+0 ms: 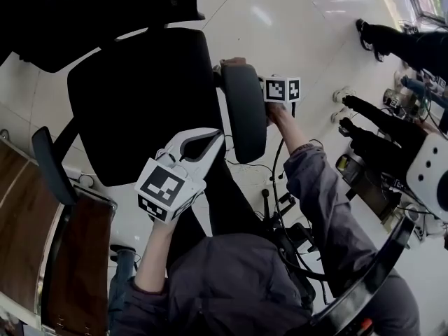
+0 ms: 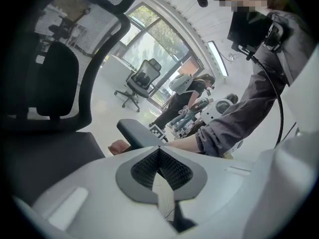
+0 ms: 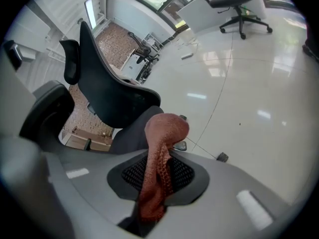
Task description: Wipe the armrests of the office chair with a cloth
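The right gripper (image 3: 157, 180) is clamped on a reddish cloth (image 3: 164, 131) at the far end of the armrest (image 1: 243, 110) — from above, only a scrap of it shows past the pad. The left gripper (image 2: 159, 158), jaws together and empty, hangs beside the armrest's near end, at the edge of the seat (image 1: 140, 96) — bare floor (image 1: 294, 26) lies beyond.

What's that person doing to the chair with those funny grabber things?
A person holds a gripper in each hand next to a black office chair. The right gripper is shut on a reddish cloth, and the cloth sits at the far end of the chair's armrest, ready for wiping it. The left gripper is shut and holds nothing. It hovers near the seat and points toward that same armrest.
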